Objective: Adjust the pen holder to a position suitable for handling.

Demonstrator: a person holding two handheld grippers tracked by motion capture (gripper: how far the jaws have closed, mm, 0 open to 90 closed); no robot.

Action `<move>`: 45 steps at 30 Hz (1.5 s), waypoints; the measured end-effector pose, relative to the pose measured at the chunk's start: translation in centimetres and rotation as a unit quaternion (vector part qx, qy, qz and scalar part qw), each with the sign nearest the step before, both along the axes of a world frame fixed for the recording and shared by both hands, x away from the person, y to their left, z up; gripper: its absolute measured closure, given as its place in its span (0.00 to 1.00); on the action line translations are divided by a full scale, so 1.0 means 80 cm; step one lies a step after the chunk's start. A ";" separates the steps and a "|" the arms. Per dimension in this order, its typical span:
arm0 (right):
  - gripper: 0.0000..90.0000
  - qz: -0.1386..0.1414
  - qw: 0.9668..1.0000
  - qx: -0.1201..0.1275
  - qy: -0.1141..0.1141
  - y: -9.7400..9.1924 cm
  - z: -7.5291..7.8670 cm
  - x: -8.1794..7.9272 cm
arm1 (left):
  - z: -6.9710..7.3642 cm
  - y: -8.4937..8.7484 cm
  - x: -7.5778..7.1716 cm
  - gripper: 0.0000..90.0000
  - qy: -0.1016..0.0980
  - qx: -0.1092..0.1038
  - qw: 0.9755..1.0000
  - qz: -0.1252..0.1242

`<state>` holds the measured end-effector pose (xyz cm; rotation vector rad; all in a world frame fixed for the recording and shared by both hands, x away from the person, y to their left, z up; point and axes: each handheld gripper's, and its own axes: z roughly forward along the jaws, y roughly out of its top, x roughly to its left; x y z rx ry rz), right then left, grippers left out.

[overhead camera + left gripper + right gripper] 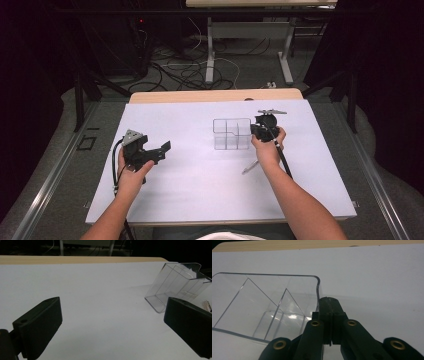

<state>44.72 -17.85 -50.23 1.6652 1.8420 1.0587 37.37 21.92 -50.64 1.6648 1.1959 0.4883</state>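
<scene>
Organizer wall pinched at its right edge

Clear plastic organizer (231, 134) stands on the white sheet (200, 180), its compartments divided by see-through walls. Right gripper (257, 131) sits at the organizer's right side; in the right gripper view its jaws are pressed together on the thin outer wall (318, 293) of the organizer (265, 307). Left gripper (160, 150) is held well to the left of the organizer, jaws wide apart with nothing between them. A small pen-like object (249, 167) lies on the sheet just in front of the organizer, near the right hand (268, 149)
</scene>
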 end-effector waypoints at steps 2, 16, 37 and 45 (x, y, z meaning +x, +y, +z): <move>1.00 0.006 1.000 0.000 -0.001 0.007 -0.001 0.000 | 0.000 0.000 0.000 0.02 0.000 -0.001 1.000 0.000; 1.00 0.036 0.999 0.014 0.005 0.058 -0.002 0.000 | -0.001 0.000 0.001 0.02 0.003 0.000 1.000 -0.001; 0.90 0.047 0.998 0.028 -0.002 0.055 0.006 0.000 | -0.002 0.000 0.002 0.02 0.005 0.003 1.000 -0.001; 0.77 0.068 0.997 0.029 -0.012 0.041 0.017 -0.006 | -0.003 -0.002 0.002 0.02 0.008 0.008 1.000 -0.001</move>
